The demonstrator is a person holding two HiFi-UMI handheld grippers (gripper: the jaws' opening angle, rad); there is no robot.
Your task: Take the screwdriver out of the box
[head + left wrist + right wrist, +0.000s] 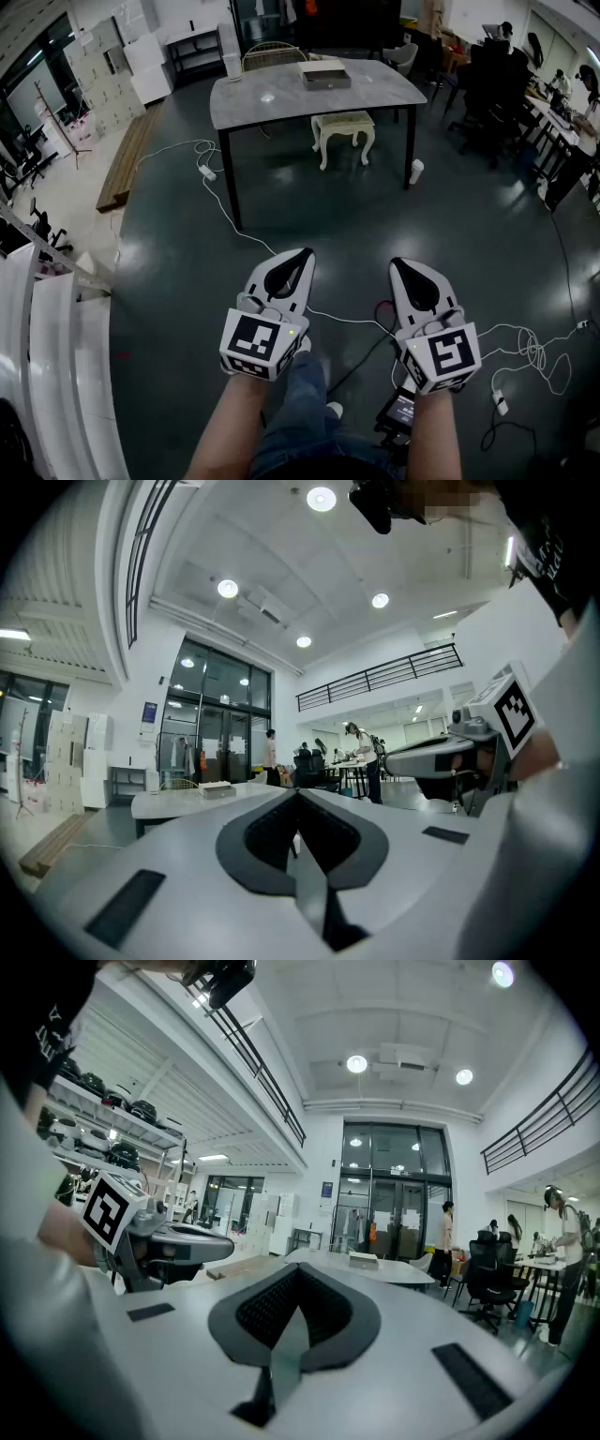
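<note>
- The left tool (pixel 302 255) and the right tool (pixel 397 265), smooth white shells with dark ribbed pads, are held side by side, each with its jaws together on nothing
- The box (pixel 324 75), flat and grey, lies on the far grey counter (pixel 272 105), well apart from both tools; its contents cannot be made out
- A white carved stool (pixel 343 129) stands under the counter
- White cables (pixel 217 192) trail across the glossy dark floor (pixel 375 216) in between

The left gripper (pixel 302 255) and right gripper (pixel 400 266) are white, black-lined teardrop shells bearing black-and-white marker cubes (pixel 255 342); the person wears blue jeans (pixel 298 412).
</note>
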